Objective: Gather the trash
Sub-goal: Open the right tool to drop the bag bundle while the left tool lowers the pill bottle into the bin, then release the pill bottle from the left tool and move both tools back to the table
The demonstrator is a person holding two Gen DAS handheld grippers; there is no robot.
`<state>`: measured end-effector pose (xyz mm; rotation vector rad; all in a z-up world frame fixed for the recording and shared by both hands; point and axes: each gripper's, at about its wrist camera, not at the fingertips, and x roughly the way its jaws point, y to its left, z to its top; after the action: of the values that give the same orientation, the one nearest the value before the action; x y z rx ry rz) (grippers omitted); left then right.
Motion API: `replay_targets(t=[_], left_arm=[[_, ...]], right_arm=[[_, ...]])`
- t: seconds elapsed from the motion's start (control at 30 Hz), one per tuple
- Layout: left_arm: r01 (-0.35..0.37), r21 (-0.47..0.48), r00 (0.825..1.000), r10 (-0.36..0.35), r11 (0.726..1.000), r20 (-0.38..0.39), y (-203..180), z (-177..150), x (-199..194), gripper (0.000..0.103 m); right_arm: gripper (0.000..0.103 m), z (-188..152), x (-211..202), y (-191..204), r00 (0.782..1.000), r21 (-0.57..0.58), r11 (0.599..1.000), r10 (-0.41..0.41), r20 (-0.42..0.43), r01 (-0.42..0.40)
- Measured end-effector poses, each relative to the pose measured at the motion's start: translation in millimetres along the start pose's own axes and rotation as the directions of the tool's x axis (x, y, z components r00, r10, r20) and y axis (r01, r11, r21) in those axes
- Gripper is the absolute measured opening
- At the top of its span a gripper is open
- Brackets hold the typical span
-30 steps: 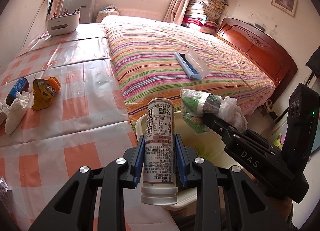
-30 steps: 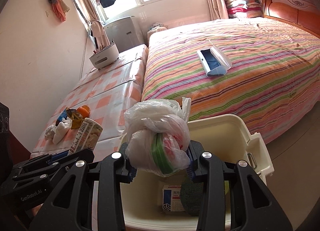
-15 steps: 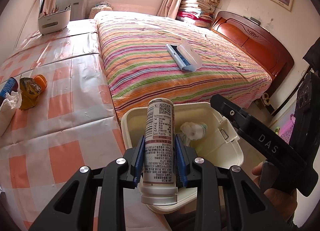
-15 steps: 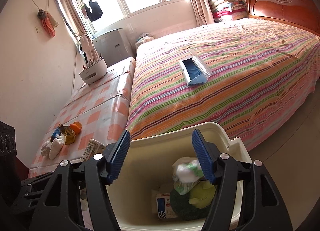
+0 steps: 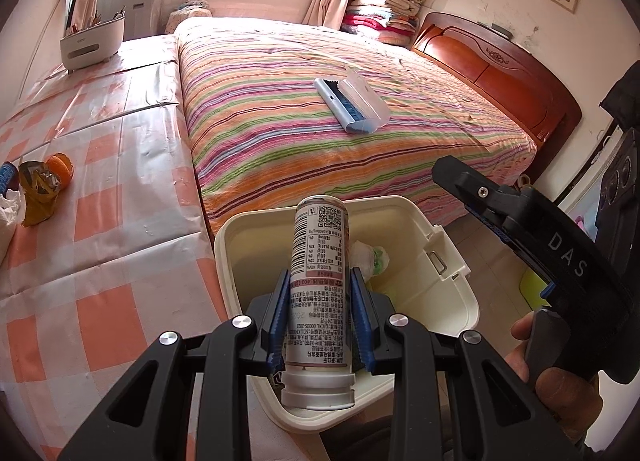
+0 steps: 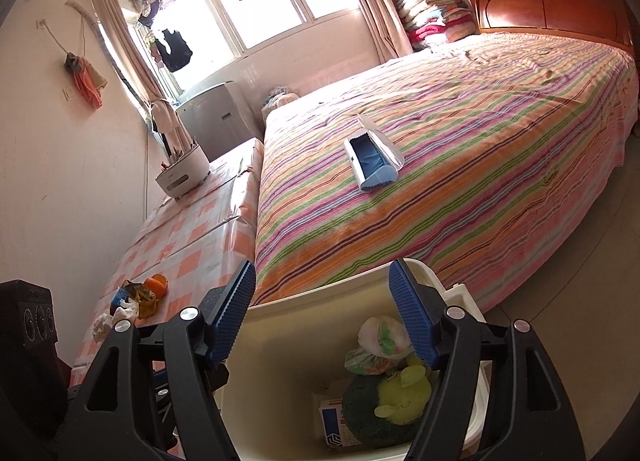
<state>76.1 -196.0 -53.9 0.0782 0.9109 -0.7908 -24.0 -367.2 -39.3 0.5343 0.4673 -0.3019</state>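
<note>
My left gripper [image 5: 318, 281] is shut on a white printed tube-shaped container [image 5: 319, 277] and holds it upright over the cream trash bin [image 5: 452, 301]. My right gripper [image 6: 322, 295] is open and empty above the same bin [image 6: 280, 361]. The knotted plastic bag of trash [image 6: 382, 341] lies inside the bin on other rubbish; it also shows in the left wrist view [image 5: 370, 259]. More trash sits on the checked table: an orange peel [image 5: 60, 167], a gold wrapper [image 5: 36, 193] and white tissue [image 5: 6, 217].
A striped bed [image 5: 320, 117] lies beyond the bin, with a blue-and-white case [image 5: 352, 103] on it. A white holder [image 5: 92, 43] stands at the table's far end. The wooden headboard [image 5: 496, 73] is on the right.
My right gripper opened and let the plastic bag drop into the bin, then rose and pulled back. My left gripper carried the container over the bin.
</note>
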Motion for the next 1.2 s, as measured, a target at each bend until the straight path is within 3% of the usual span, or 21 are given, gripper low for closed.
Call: replay_targets(t=[0.53, 0.6, 0.67, 0.83, 1.2], left_arm=[[-0.015, 0.06, 1.0, 0.016, 0.998, -0.017, -27, 8, 11, 0.03], [-0.022, 0.068, 1.0, 0.023, 0.997, -0.019, -28, 8, 11, 0.04], [-0.043, 0.073, 0.999, 0.043, 0.996, 0.003, -29, 8, 7, 0.064], [-0.095, 0.091, 0.995, 0.092, 0.991, 0.034, -23, 8, -4, 0.072], [-0.187, 0.048, 0.982, 0.186, 0.981, 0.03, 33, 7, -21, 0.072]], right_arm=[[0.071, 8, -7, -10, 0.999, 0.059, 0.998, 0.024, 0.034, -0.026], [0.071, 8, -7, -10, 0.999, 0.062, 0.998, 0.026, 0.034, -0.028], [0.071, 8, -7, -10, 0.999, 0.062, 0.998, 0.026, 0.034, -0.028], [0.072, 7, -4, -7, 0.999, 0.057, 0.998, 0.027, 0.025, -0.028], [0.074, 2, 12, 19, 1.0, 0.02, 0.999, 0.031, -0.007, -0.031]])
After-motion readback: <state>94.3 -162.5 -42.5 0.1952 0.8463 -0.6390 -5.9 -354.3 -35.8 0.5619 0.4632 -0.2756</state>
